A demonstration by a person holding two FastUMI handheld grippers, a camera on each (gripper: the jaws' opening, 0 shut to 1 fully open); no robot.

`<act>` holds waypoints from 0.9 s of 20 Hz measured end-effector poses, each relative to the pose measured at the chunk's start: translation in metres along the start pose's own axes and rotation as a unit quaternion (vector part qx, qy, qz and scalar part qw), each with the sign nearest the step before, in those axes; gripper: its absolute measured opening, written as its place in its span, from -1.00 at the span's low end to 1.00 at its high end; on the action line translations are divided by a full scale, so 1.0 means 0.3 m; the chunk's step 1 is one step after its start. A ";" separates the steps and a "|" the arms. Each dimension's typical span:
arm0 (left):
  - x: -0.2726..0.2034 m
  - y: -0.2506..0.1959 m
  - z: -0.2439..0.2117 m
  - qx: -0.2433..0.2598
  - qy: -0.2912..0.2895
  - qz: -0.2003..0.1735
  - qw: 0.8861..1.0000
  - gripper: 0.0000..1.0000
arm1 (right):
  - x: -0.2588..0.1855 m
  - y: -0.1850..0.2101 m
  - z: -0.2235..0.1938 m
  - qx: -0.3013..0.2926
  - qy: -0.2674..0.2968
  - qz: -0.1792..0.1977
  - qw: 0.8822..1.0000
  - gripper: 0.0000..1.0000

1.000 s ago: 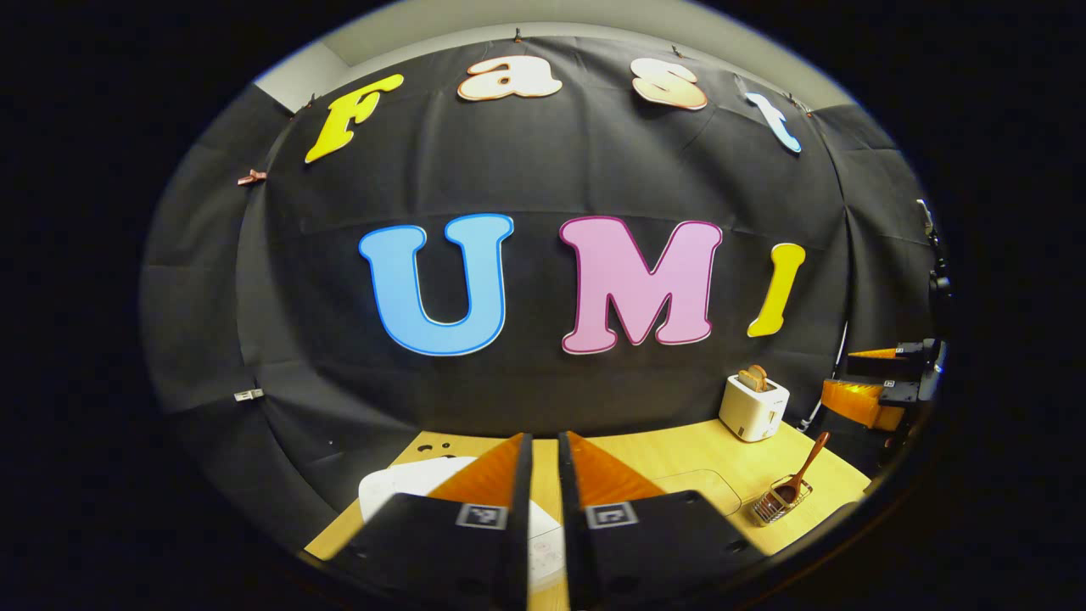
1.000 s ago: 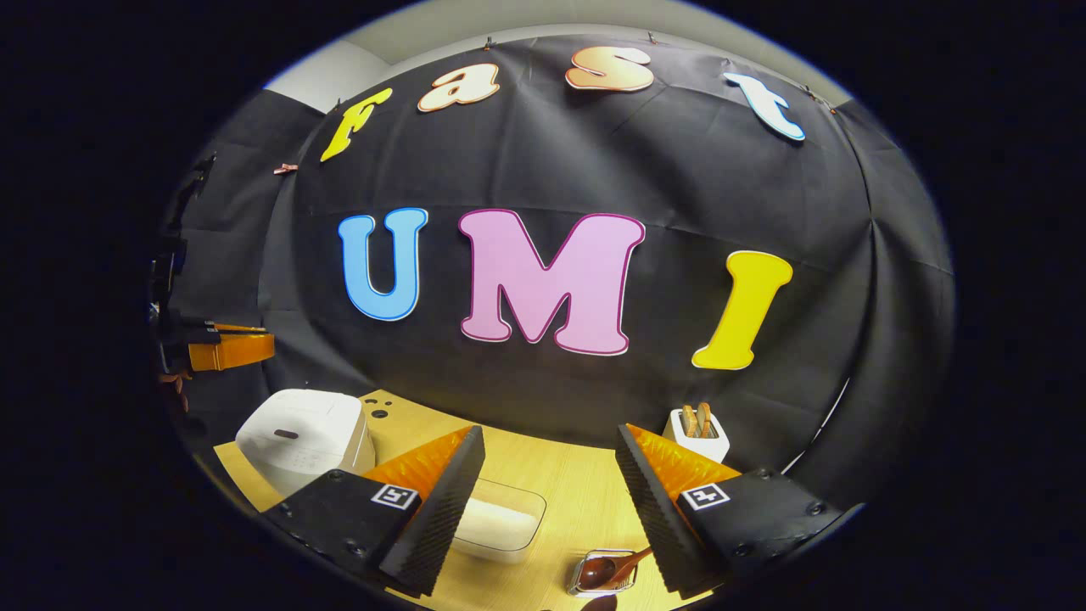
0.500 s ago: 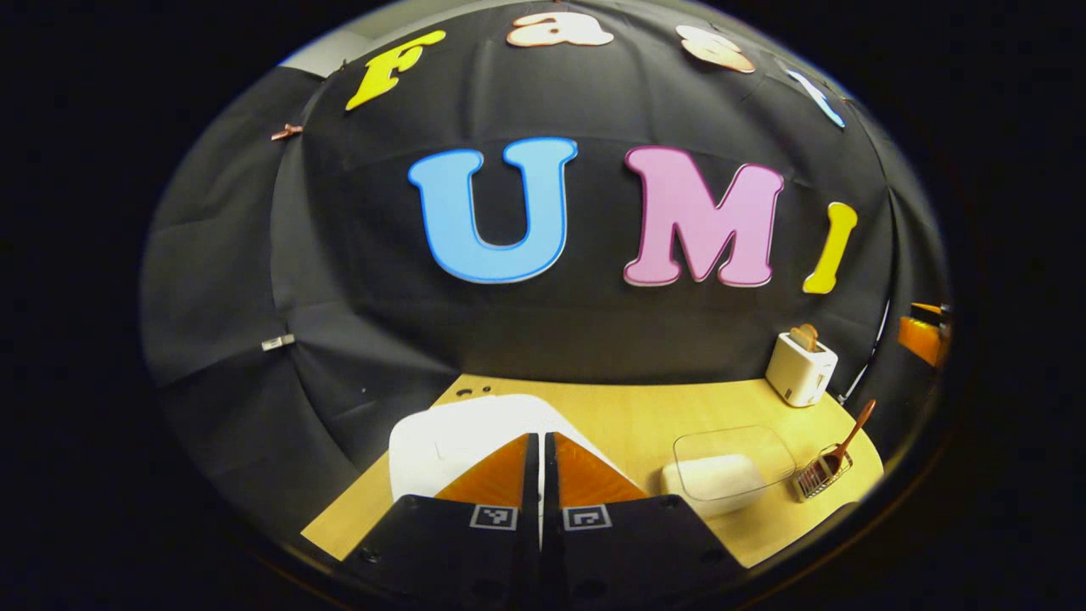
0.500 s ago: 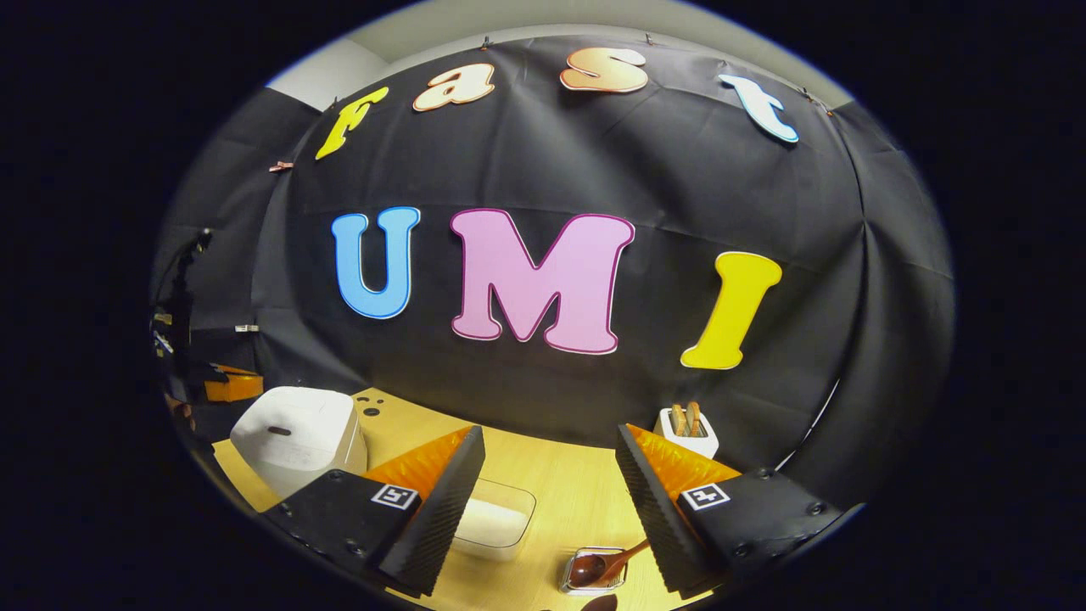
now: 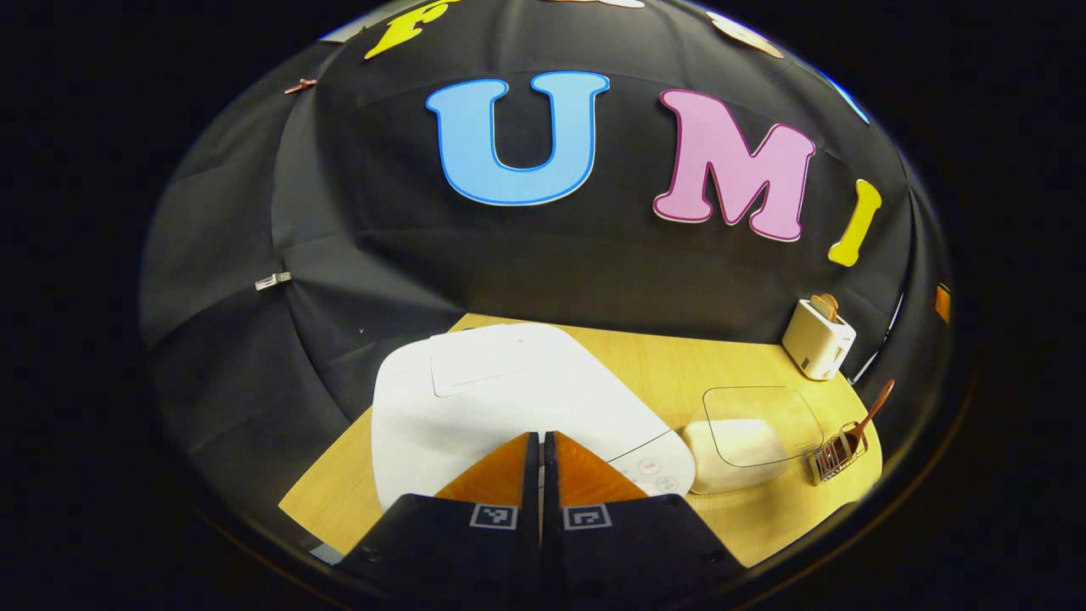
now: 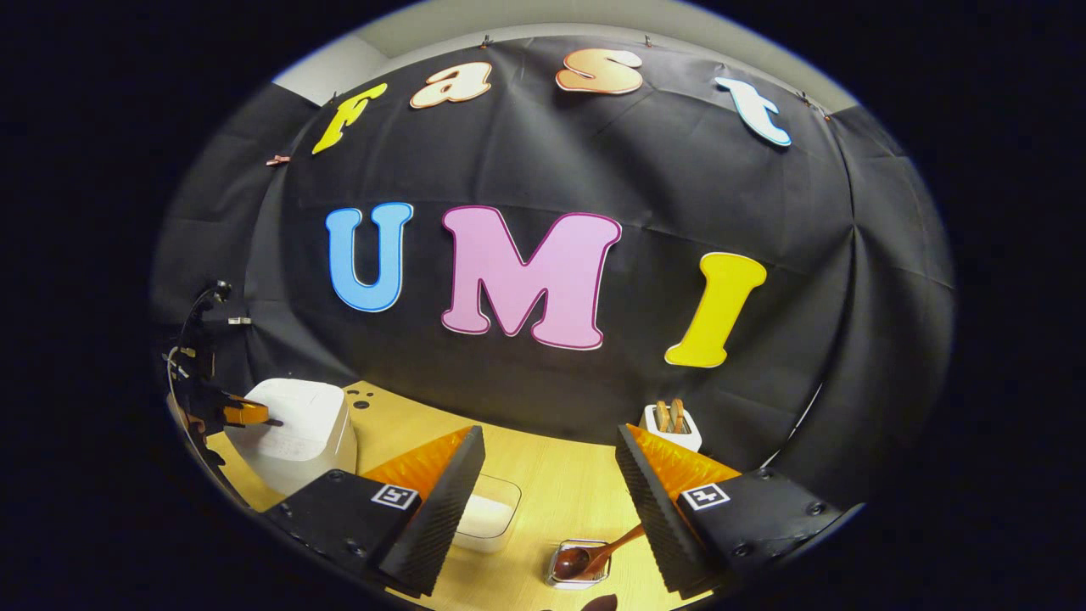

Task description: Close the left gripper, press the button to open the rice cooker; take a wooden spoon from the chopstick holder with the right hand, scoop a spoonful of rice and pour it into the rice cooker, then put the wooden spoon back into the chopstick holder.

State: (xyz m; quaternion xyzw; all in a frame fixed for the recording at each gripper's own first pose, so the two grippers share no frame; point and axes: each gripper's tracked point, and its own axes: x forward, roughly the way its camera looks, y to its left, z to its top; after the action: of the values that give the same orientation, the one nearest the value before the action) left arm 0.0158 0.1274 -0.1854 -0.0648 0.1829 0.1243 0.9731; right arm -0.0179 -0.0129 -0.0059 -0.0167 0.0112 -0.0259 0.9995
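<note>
Left gripper view: left tongs (image 5: 540, 437) closed, fingers together, empty, poised over the front of the rice cooker (image 5: 501, 399), lid down, near the surface's left edge. Step in hand: pressing the open button. Next move likely calls for a short push down onto the button.

Right gripper view: right tongs (image 6: 550, 462) spread wide, empty, above the wooden spoon (image 6: 594, 556) in the chopstick holder (image 6: 577, 570) by the surface's front edge; rice container (image 6: 488, 513) just left.
</note>
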 end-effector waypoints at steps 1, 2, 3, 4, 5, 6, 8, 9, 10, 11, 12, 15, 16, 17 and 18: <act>0.012 0.001 -0.010 0.002 0.004 -0.001 1.000 -0.89 | -0.006 -0.003 0.000 -0.001 0.000 -0.001 1.000 0.92; 0.017 0.003 -0.018 0.003 0.008 -0.001 1.000 -0.89 | -0.009 -0.008 -0.003 -0.002 0.001 -0.003 1.000 0.93; 0.024 0.004 -0.026 0.002 0.012 -0.002 1.000 -0.89 | -0.015 -0.012 -0.006 -0.003 0.002 -0.004 1.000 0.92; 0.033 0.003 -0.031 -0.002 0.015 -0.004 1.000 -0.89 | -0.018 -0.014 -0.007 -0.003 0.003 -0.005 1.000 0.92; 0.038 -0.002 -0.038 -0.004 0.020 -0.006 1.000 -0.89 | -0.021 -0.017 -0.006 -0.004 0.004 -0.007 1.000 0.92; 0.043 0.002 -0.035 -0.003 0.017 -0.006 1.000 -0.90 | -0.024 -0.019 -0.005 -0.005 0.004 -0.007 1.000 0.92; 0.049 0.004 -0.043 0.005 0.020 -0.007 1.000 -0.89 | -0.031 -0.019 -0.003 -0.008 0.003 -0.008 1.000 0.92; 0.053 0.001 -0.063 0.013 0.029 -0.007 0.999 -0.89 | -0.033 -0.021 -0.005 -0.009 0.004 -0.009 1.000 0.92; 0.057 0.000 -0.066 0.024 0.031 -0.005 0.999 -0.88 | -0.036 -0.021 -0.006 -0.009 0.004 -0.009 1.000 0.92; 0.061 -0.001 -0.067 0.033 0.039 -0.001 0.999 -0.87 | -0.038 -0.021 -0.008 -0.009 0.004 -0.010 1.000 0.92; 0.067 0.002 -0.068 0.040 0.047 0.003 0.998 -0.87 | -0.039 -0.021 -0.008 -0.010 0.004 -0.010 1.000 0.92; 0.071 -0.002 -0.060 0.012 0.069 -0.001 0.998 -0.88 | -0.039 -0.025 -0.005 -0.007 0.002 -0.012 1.000 0.93; 0.070 0.000 -0.051 -0.008 0.075 -0.007 0.997 -0.87 | -0.040 -0.028 -0.001 -0.006 0.000 -0.012 1.000 0.93; 0.063 0.006 -0.044 -0.026 0.076 -0.012 0.997 -0.87 | -0.043 -0.031 0.001 -0.006 -0.002 -0.013 1.000 0.93; 0.055 0.012 -0.024 -0.041 0.072 -0.014 0.996 -0.87 | -0.046 -0.037 0.002 -0.006 -0.003 -0.015 1.000 0.92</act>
State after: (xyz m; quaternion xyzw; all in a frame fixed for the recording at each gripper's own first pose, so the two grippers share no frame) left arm 0.0274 0.1331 -0.1987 -0.1163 0.2463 0.1137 0.9555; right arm -0.0322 -0.0231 -0.0045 -0.0235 0.0082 -0.0406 0.9989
